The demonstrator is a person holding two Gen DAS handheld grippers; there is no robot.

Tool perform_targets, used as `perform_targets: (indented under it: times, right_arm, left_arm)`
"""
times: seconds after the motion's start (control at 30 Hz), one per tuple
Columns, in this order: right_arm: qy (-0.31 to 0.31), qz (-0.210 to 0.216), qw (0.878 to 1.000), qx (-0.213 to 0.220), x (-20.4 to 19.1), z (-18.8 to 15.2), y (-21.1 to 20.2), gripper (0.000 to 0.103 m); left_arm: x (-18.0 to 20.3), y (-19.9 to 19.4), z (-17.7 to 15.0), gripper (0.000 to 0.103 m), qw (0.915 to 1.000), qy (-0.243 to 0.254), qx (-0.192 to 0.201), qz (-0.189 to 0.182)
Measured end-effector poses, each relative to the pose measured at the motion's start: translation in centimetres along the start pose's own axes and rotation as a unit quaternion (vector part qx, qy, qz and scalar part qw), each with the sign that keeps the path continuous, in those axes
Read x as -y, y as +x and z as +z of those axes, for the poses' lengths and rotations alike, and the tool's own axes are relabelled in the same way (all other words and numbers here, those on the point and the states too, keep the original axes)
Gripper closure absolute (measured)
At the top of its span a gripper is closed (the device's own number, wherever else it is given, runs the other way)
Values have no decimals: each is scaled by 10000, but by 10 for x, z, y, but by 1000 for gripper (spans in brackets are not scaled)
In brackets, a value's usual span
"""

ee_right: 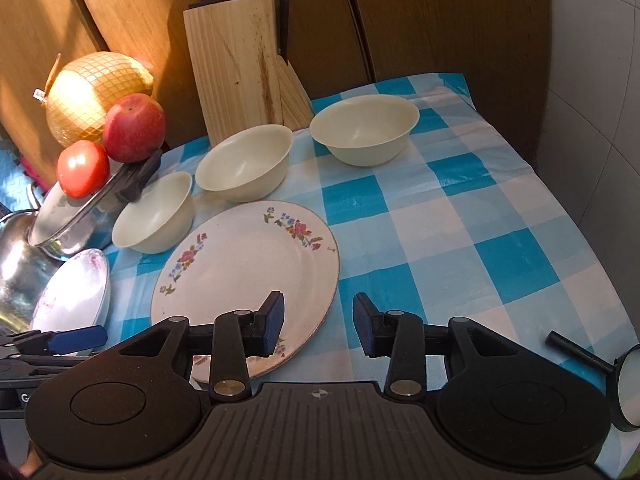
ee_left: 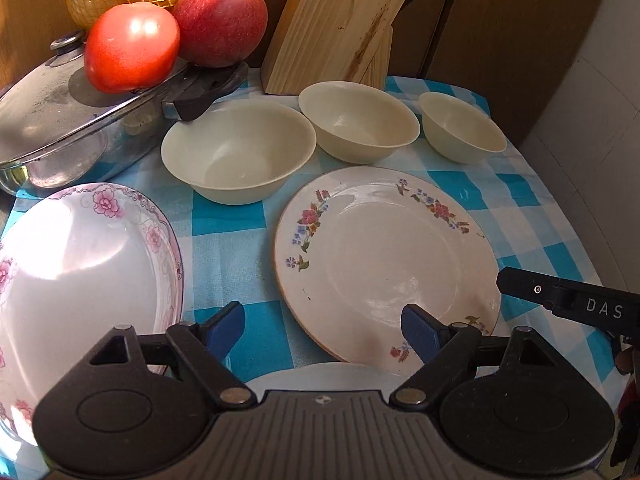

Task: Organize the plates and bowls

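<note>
Blue pads sit on both pairs of fingers, and both pairs are apart and hold nothing. The right gripper (ee_right: 318, 326) hangs over the near edge of the flower plate (ee_right: 244, 276); one pad is above the rim, the other above the checked table (ee_right: 460, 240). The left gripper (ee_left: 322, 330) hovers between that plate and the pink plate (ee_left: 80, 264) on its left. Past the fingers stand three cream bowls: big (ee_left: 238, 152), middle (ee_left: 358, 120), small (ee_left: 462, 126). I think the plates are hard, smooth and easy to break. Pinch the thin rim. The bowls look light; grip one wall.
</note>
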State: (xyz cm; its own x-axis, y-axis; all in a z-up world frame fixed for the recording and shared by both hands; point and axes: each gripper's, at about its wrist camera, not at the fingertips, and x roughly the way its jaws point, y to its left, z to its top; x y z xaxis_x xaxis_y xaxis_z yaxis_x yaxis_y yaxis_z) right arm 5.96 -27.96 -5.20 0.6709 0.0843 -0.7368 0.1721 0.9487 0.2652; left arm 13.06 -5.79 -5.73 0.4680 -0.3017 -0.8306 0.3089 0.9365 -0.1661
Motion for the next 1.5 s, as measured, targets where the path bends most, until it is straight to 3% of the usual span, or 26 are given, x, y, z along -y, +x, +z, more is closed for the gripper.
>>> perform_targets:
  times: [0.2, 0.27, 0.37, 0.5, 0.6, 0.8, 0.87, 1.27, 1.5]
  right_arm:
    - [402, 206, 9984, -348, 17, 7, 27, 57]
    - [578, 423, 9963, -479, 20, 7, 35, 64]
    - [609, 579, 9952, -505, 19, 9, 40, 72]
    - [859, 762, 9920, -514, 24, 11, 45, 71]
    - [857, 899, 9910, -499, 28, 11, 47, 73]
    - [658, 845, 9936, -359, 25, 10, 47, 74]
    - [594, 761, 9948, -329, 23, 10, 46, 78]
    - [446, 742, 9962, -120, 21, 10, 34, 78]
    - [500, 773, 9957, 50, 24, 11, 25, 78]
  left_arm:
    - [4, 26, 13, 23, 10000, 14, -21, -19]
    - [3, 31, 18, 23, 10000, 42, 8, -85]
    - [6, 37, 24, 23, 9998, 168, 75, -51]
    - [14, 43, 24, 21, 9985, 483, 189, 173]
    - [14, 46, 25, 16, 9983, 516, 213, 138]
    - [22, 48, 25, 10, 9977, 647, 156, 145]
    - [21, 47, 26, 11, 9981, 582, 136, 132]
    - [25, 30, 28, 13, 9984, 478, 277, 144]
    - [30, 15, 32, 14, 9971, 500, 549, 138]
